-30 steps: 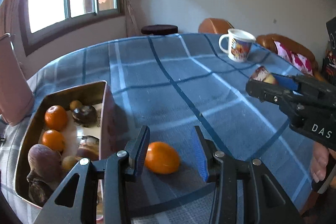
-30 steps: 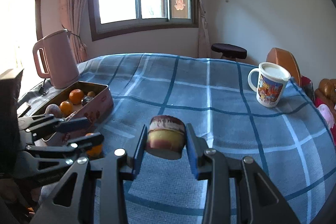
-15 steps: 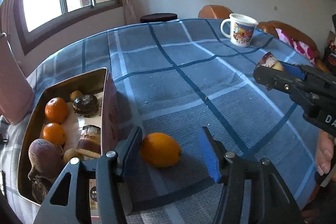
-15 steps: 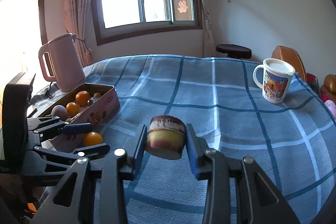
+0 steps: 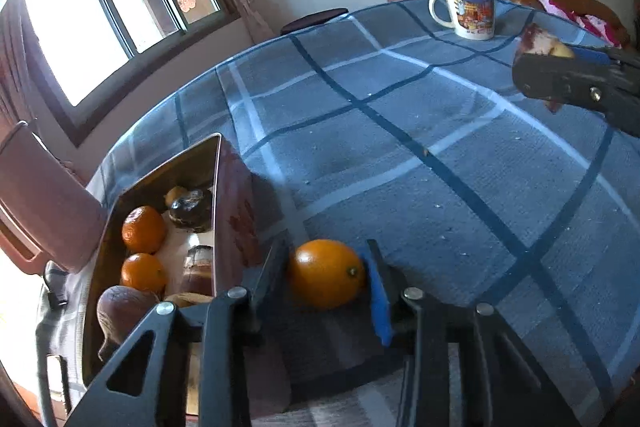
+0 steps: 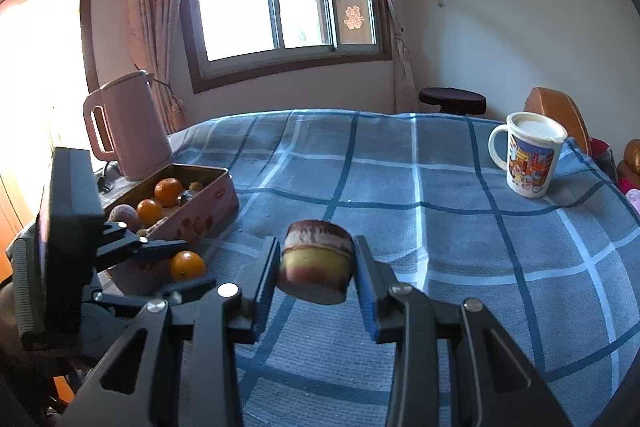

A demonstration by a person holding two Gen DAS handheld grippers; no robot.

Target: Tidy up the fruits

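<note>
My left gripper [image 5: 326, 277] has just closed: half a second ago its jaws stood wide around the orange [image 5: 325, 278]; now both pads pinch it on the blue checked tablecloth [image 5: 400, 147], just beside the metal tin [image 5: 218, 195] of fruit at nine o'clock. My right gripper [image 6: 316, 269] is unchanged, clamped on the cut fruit piece [image 6: 316, 267] above the cloth. The mug [image 6: 528, 159] stands at two o'clock.
</note>
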